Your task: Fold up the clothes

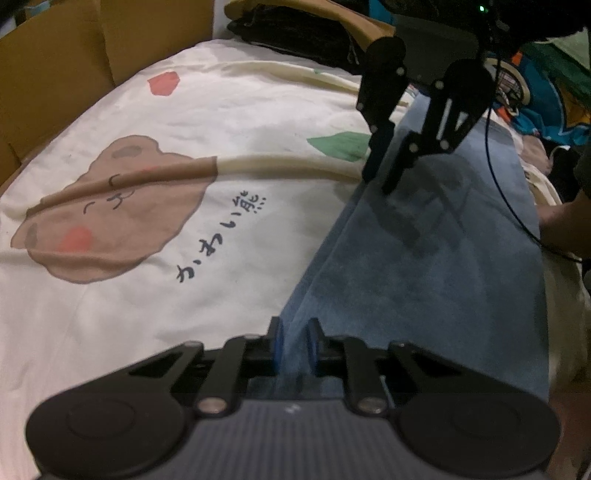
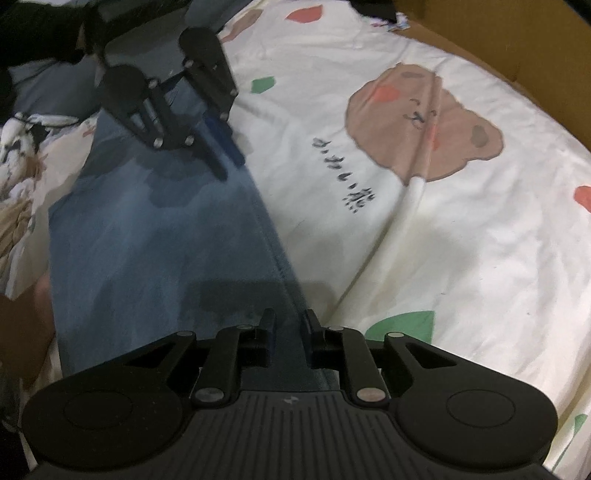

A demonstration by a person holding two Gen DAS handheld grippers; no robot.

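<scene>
- Left gripper [image 1: 294,345]: its blue pads sit narrowly apart with the edge of the blue cloth [image 1: 424,266] running up between them; it appears to pinch that edge. In the right wrist view the same gripper [image 2: 229,162] meets the cloth's far end at the same edge.
- Right gripper [image 2: 289,332]: jaws narrow, the cloth's seamed edge passing between them, seemingly clamped. From the left wrist view this gripper [image 1: 376,181] tips down onto the far end of the edge.
- Blue cloth: it lies as a long strip, layers stacked, on the sheet [image 1: 184,110], with both grippers at opposite ends of one long side. Holding both ends likely keeps the edge taut and straight so it can be carried over evenly.
- Stage: doubled layers fit a fold in progress; whether this edge is being lifted or laid down cannot be told.
- Sheet: cream, bear print, one raised crease [image 1: 288,164] across it.
- Beyond: cardboard [image 1: 55,74] and dark clothes [image 1: 295,33].
</scene>
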